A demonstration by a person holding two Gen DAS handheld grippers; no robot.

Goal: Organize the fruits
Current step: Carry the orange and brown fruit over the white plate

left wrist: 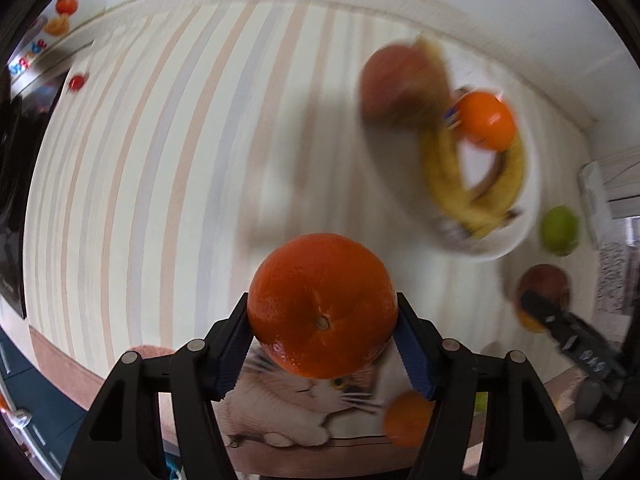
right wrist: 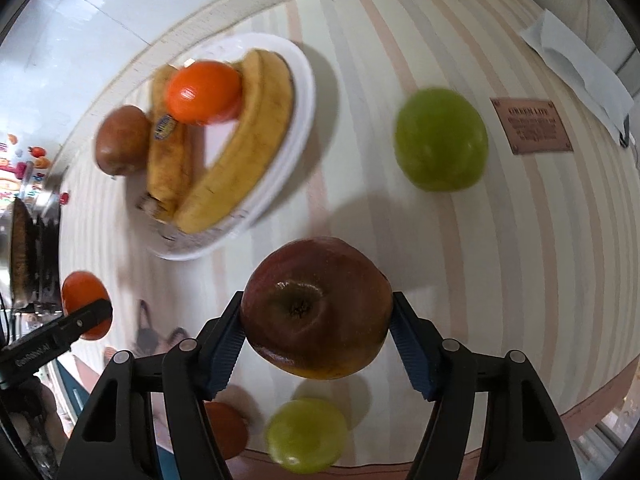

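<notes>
My left gripper (left wrist: 322,320) is shut on an orange (left wrist: 322,304) and holds it above the striped tablecloth. My right gripper (right wrist: 316,316) is shut on a red apple (right wrist: 316,306), also lifted. A white bowl (right wrist: 304,92) holds bananas (right wrist: 240,148), an orange (right wrist: 202,92) and a red apple (right wrist: 120,140); it shows in the left wrist view too (left wrist: 524,216). A green apple (right wrist: 440,144) lies on the cloth right of the bowl. Another green apple (right wrist: 306,434) and an orange (right wrist: 226,430) lie below my right gripper.
The striped tablecloth (left wrist: 160,160) covers the table. A brown label (right wrist: 530,126) and a white paper (right wrist: 576,68) lie at the far right. A dark pan (right wrist: 24,252) stands at the left edge. A cat-print cloth (left wrist: 304,408) lies under my left gripper.
</notes>
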